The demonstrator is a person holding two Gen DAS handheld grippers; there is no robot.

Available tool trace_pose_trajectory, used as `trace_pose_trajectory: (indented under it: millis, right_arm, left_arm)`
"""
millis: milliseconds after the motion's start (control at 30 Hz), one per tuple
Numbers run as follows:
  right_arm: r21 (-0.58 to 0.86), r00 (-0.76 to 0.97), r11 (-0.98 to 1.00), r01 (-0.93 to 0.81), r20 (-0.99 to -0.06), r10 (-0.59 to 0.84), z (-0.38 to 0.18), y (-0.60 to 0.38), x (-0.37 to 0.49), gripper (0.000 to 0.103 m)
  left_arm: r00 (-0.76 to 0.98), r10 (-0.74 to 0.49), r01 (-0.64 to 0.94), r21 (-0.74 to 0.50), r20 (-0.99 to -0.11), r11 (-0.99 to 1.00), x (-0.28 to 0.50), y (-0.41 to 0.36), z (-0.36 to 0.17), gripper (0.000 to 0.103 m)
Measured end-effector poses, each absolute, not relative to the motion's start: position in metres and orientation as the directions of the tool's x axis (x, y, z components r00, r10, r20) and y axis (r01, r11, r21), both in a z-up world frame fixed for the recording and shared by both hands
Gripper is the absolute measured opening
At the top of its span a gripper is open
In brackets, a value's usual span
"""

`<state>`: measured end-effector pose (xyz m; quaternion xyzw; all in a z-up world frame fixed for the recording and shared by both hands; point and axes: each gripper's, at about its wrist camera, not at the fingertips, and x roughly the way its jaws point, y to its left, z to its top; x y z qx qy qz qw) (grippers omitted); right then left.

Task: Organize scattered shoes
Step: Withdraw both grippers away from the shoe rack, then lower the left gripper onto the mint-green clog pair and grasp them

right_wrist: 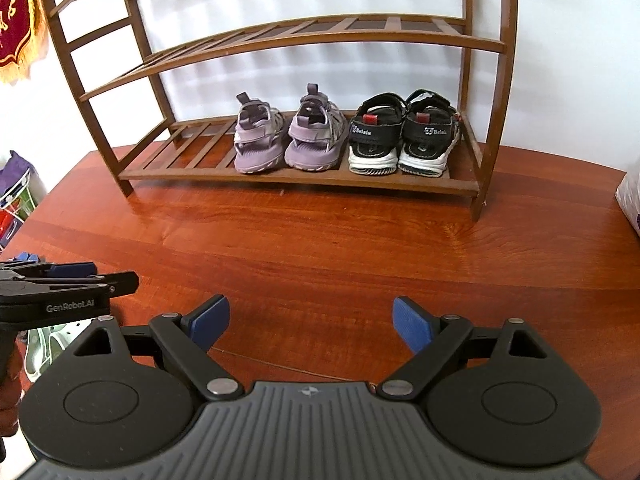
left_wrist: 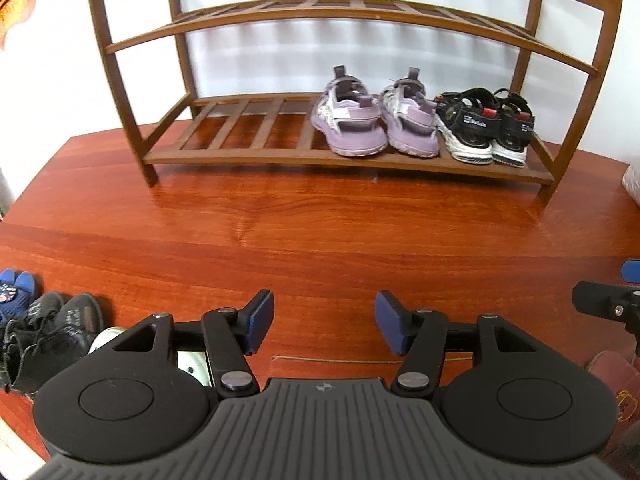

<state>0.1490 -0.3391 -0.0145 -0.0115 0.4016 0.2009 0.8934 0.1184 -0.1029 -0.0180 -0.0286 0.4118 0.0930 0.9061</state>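
A brown wooden shoe rack stands at the back of the red wooden table. On its bottom shelf sit a pair of purple sandals and, to their right, a pair of black-and-white sandals, heels toward me. My left gripper hovers open over the table's near part, holding nothing. My right gripper is open and empty too. Black boots, a blue shoe and a white shoe lie at the near left. A pale green-white shoe shows under the left gripper.
The rack's bottom shelf is bare on its left half; the middle shelf holds nothing. A red banner with gold fringe hangs at left. A white bag sits at the table's right edge. A pinkish shoe-like thing lies near right.
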Motion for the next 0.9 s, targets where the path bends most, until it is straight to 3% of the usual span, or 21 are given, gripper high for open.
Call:
trace_pose_trajectory:
  millis: [600,900]
  right_arm:
    - [0.141,0.593,0.927,-0.349,-0.733,0.334,-0.021,-0.278,0.132,0.095]
    - [0.149,0.562,0.921,-0.361,-0.753,0.342,-0.032,-0.225,0.113,0.095]
  left_arm:
    - [0.641,0.146,-0.166,0.05,-0.753,0.985,0.076,-0.023,-0.021,0.073]
    - [0.633,0.128,-0.101,0.083,-0.763,0.991,0.049,0.031,-0.027,0.074]
